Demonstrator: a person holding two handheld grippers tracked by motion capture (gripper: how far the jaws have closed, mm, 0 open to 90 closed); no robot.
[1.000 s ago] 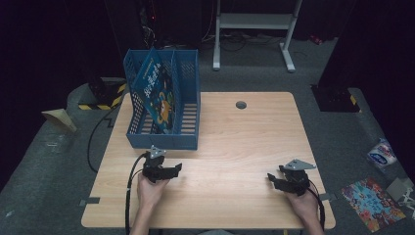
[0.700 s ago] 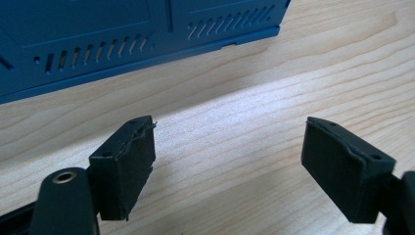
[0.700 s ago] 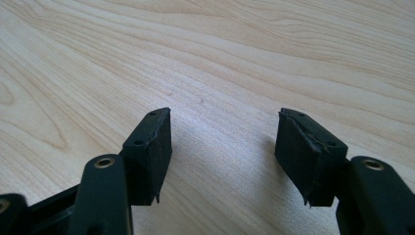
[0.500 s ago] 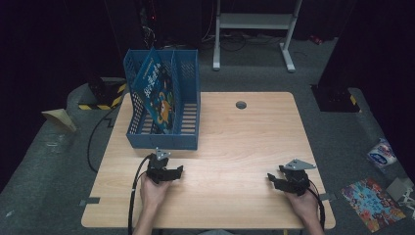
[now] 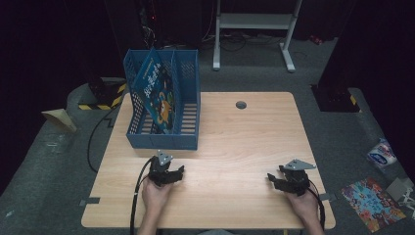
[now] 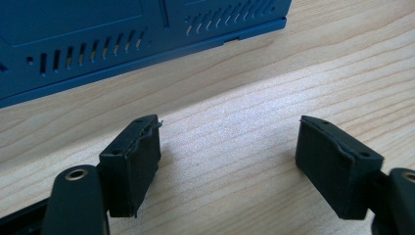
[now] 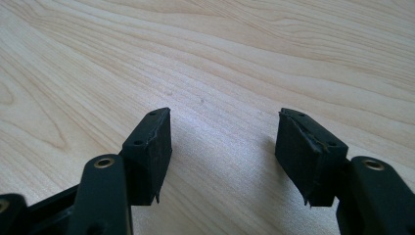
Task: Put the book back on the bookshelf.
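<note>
My left gripper (image 5: 177, 172) rests low over the wooden table (image 5: 244, 147), just in front of the blue file rack (image 5: 164, 139). In the left gripper view its jaws (image 6: 230, 132) stand apart over bare wood with nothing between them, and they have just been closing a little. The rack's slotted front wall (image 6: 98, 44) runs across the top of that view. My right gripper (image 5: 274, 180) lies near the table's front right, open, with only wood grain between its fingers (image 7: 225, 122). A person's hands hold both grippers.
A blue picture book (image 5: 156, 93) leans inside the rack's left compartment. A round cable hole (image 5: 241, 105) sits at the table's far middle. On the floor to the right lie a colourful book (image 5: 369, 203) and a white packet (image 5: 381, 152).
The left gripper has drifted slightly toward the near edge of the table. The right gripper has stayed put.
</note>
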